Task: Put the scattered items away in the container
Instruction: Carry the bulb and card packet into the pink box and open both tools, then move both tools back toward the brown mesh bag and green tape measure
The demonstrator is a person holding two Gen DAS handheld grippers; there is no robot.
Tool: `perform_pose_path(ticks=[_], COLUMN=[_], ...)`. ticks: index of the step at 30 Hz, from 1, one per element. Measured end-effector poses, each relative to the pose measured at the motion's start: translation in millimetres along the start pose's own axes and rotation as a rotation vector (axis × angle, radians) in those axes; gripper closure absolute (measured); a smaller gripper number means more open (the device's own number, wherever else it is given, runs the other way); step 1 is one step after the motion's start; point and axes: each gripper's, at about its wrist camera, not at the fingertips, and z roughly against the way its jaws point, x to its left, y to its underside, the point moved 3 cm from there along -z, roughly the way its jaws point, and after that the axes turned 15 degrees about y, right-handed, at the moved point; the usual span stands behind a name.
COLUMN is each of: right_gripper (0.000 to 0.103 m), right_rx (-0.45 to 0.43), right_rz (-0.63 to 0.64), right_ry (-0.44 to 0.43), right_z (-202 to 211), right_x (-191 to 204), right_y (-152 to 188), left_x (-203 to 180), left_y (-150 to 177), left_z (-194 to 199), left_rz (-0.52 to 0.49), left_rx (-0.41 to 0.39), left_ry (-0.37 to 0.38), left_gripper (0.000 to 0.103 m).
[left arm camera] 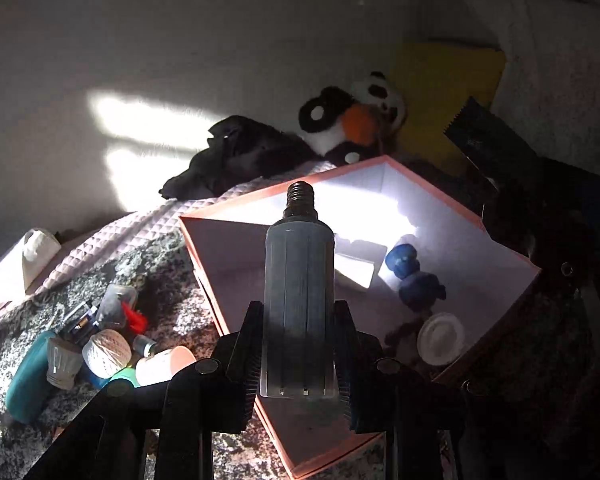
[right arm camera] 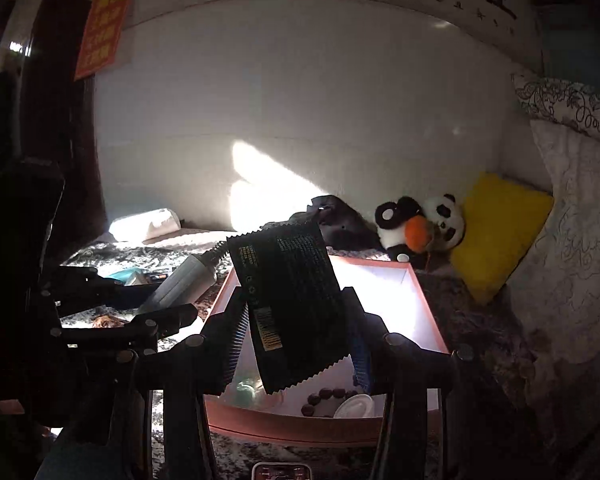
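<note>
My left gripper (left arm camera: 298,360) is shut on a grey LED corn bulb (left arm camera: 299,304) with a screw base, held over the near-left edge of the pink open box (left arm camera: 204,236). The bulb also shows in the right wrist view (right arm camera: 184,280). My right gripper (right arm camera: 296,344) is shut on a black sachet packet (right arm camera: 292,308), held above the box (right arm camera: 428,308). Inside the box lie blue objects (left arm camera: 414,276), a white round lid (left arm camera: 440,338), a white block (left arm camera: 356,268) and dark beads (right arm camera: 324,398).
A pile of scattered items lies left of the box: twine ball (left arm camera: 106,352), teal case (left arm camera: 26,380), small bulb (left arm camera: 62,362), orange-white tube (left arm camera: 164,364). Plush toys (left arm camera: 352,120), black cloth (left arm camera: 240,156), yellow pillow (right arm camera: 500,232) and tissue pack (left arm camera: 24,264) sit behind.
</note>
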Motion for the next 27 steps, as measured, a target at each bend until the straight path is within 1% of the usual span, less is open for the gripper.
perform_pose_path(ticks=[2, 6, 12, 13, 14, 15, 16, 17, 19, 22, 26, 27], right_gripper=[0.055, 0.055, 0.054, 0.052, 0.051, 0.041, 0.028, 0.025, 0.024, 0.024, 0.025, 0.024], right_rx=[0.015, 0.073, 0.158, 0.174, 0.186, 0.187, 0.186, 0.184, 0.165, 0.115, 0.017, -0.019], right_rz=[-0.013, -0.039, -0.053, -0.044, -0.038, -0.043, -0.051, -0.059, -0.084, -0.144, -0.193, -0.204], right_ry=[0.024, 0.03, 0.028, 0.025, 0.029, 0.043, 0.06, 0.076, 0.084, 0.108, 0.114, 0.11], right_z=[-17, -57, -108, -115, -120, -123, -125, -128, -127, -115, -85, -74], right_x=[-11, -26, -35, -34, -33, -35, -37, -39, -45, -58, -59, -56], right_y=[-1, 0, 7, 10, 13, 14, 15, 16, 13, 4, -11, -16], left_x=[-2, -1, 4, 5, 6, 6, 6, 6, 7, 18, 44, 51], left_y=[-5, -11, -13, -14, -15, -16, -19, -22, -28, -33, -29, -27], left_z=[-21, -58, -92, -94, -95, -93, -88, -82, -70, -47, 2, 14], left_rz=[-0.004, 0.006, 0.03, 0.039, 0.047, 0.047, 0.04, 0.03, 0.021, 0.05, 0.073, 0.079], left_rx=[0.025, 0.072, 0.13, 0.139, 0.141, 0.131, 0.109, 0.085, 0.044, 0.008, -0.051, -0.066], left_ry=[0.002, 0.01, 0.03, 0.044, 0.052, 0.053, 0.046, 0.036, 0.022, 0.024, -0.031, -0.046], left_gripper=[0.075, 0.075, 0.074, 0.063, 0.032, 0.018, 0.007, 0.007, 0.007, 0.007, 0.007, 0.007])
